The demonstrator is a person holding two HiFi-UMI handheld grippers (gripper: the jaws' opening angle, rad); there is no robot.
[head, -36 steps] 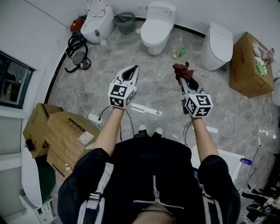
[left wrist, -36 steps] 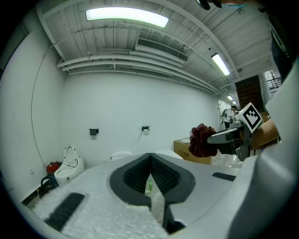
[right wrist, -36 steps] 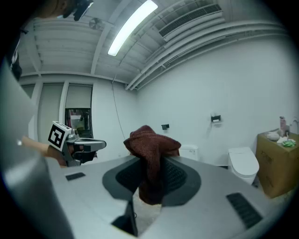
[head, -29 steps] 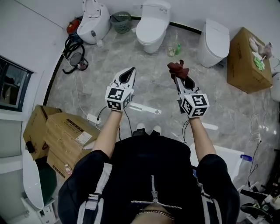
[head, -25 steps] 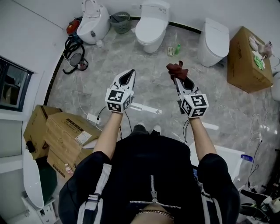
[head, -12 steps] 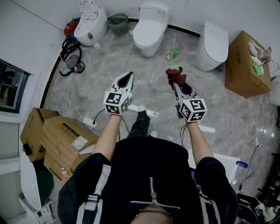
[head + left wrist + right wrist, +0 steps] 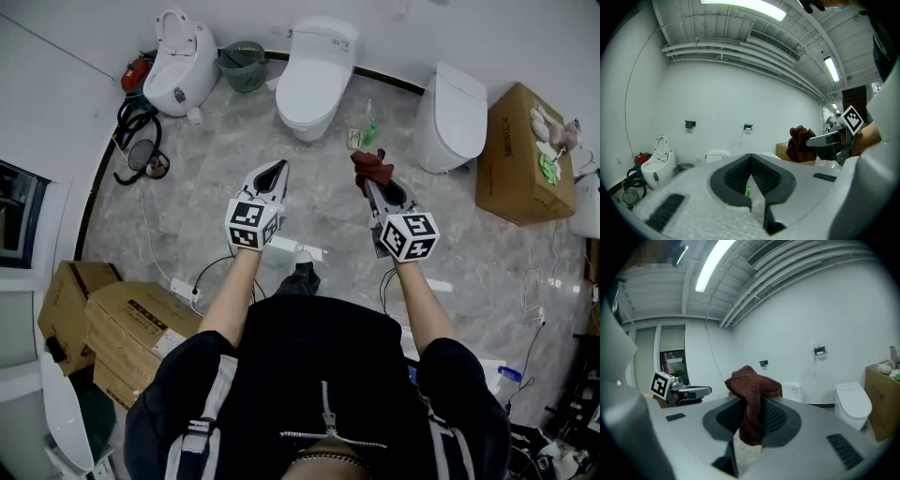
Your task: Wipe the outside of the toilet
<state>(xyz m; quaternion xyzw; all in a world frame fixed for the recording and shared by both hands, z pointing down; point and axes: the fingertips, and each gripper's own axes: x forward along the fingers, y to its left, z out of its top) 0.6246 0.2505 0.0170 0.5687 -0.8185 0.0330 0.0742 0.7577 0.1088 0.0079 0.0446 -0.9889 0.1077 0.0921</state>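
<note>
Toilet [image 7: 314, 70] white, glossy, closed.

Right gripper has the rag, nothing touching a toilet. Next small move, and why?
Probably step forward, bringing the right gripper toward the middle toilet. The gripper is shut on the red rag, but the toilet stands well ahead, untouched.

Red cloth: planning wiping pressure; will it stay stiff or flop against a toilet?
Likely floppy: the red cloth bunches and droops over the shut jaws of the right gripper. Probably light, since that one pinch holds it. It should mould to curves.
</note>
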